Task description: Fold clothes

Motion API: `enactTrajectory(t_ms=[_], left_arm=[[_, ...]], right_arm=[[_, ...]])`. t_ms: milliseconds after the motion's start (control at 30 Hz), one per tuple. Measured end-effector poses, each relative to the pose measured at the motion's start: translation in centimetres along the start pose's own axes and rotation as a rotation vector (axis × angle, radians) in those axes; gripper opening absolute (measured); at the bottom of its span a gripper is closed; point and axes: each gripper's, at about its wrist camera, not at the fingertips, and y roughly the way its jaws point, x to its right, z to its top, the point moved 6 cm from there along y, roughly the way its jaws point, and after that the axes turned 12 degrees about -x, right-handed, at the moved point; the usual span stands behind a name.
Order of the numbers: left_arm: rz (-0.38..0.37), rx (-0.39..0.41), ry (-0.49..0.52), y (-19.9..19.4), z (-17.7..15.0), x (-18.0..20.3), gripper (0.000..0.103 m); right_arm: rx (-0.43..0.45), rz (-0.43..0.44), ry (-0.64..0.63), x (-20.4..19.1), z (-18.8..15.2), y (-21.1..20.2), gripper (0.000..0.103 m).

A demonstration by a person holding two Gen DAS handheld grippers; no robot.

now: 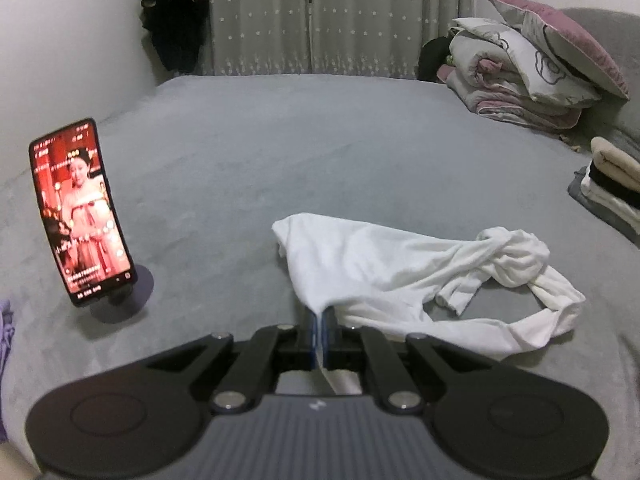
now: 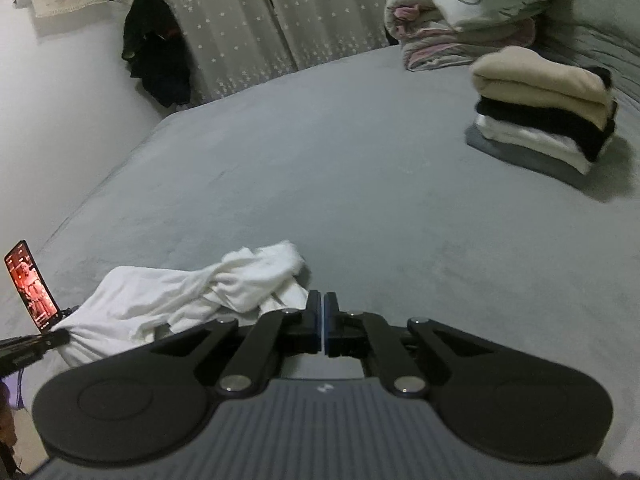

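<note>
Currently both grippers are pressed together. Left gripper (image 1: 319, 314): the blue pads pinch an edge of the white garment (image 1: 384, 264), and cloth runs down between the jaws toward the body of the tool at bottom centre of the left wrist view. Right gripper (image 2: 322, 300): jaws closed with no gap visible. The garment lies just left of them in the right wrist view, and I cannot tell whether any fabric is actually caught between the pads.

Garment position: lower centre of the grey bed (image 1: 280, 152), bunched, with a twisted knot of cloth (image 1: 516, 256) at the right of the left wrist view and a loop of hem trailing toward the lower right. It is not yet spread flat.

Judged step: take two edges and lift to shake out and open the garment before any fold.

Notes for doing it well:
- Confirm the right grip holds cloth, and regrip if not.
- Draw the two grippers apart evenly so the twist unwinds rather than tightens.
- Lift until the knot hangs free, then lay the garment down on the open stretch of bed at centre frame.
- Keep clear of the phone on its stand (image 1: 82, 208) at left and the folded stack (image 2: 548, 108) at upper right.
</note>
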Motion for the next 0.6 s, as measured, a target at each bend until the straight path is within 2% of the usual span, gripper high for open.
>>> enactTrajectory(t_ms=[133, 167, 200, 333, 400, 433, 467, 500, 600], left_arm=[[-0.039, 0.013, -0.01, 0.4, 0.6, 1.0, 0.002], [-0.048, 0.018, -0.013, 0.6, 0.8, 1.4, 0.002], [-0.06, 0.02, -0.017, 0.8, 1.0, 1.7, 0.002], [-0.109, 0.033, -0.037, 2.0, 2.1, 3.1, 0.002], [-0.129, 0.041, -0.05, 2.7, 2.7, 3.5, 0.002], [-0.143, 0.048, -0.061, 3.0, 2.9, 3.7, 0.002], [-0.157, 0.05, -0.074, 3.4, 3.2, 3.8, 0.002], [-0.171, 0.045, -0.089, 3.8, 3.5, 3.9, 0.002], [-0.22, 0.055, -0.137, 4.9, 4.4, 4.0, 0.002]], right_arm=[[-0.027, 0.019, 0.006, 0.7, -0.4, 0.9, 0.004], [-0.029, 0.032, 0.007, 0.6, -0.4, 1.2, 0.013], [-0.033, 0.042, 0.001, 0.3, -0.6, 1.3, 0.015], [-0.068, 0.075, -0.05, -1.3, -1.1, 2.2, 0.016], [-0.089, 0.087, -0.081, -2.3, -1.4, 2.9, 0.02], [-0.096, 0.092, -0.094, -2.8, -1.5, 3.3, 0.029], [-0.102, 0.096, -0.106, -3.2, -1.5, 3.6, 0.043], [-0.104, 0.1, -0.116, -3.6, -1.6, 3.8, 0.046], [-0.122, 0.114, -0.146, -4.6, -1.6, 4.6, 0.047]])
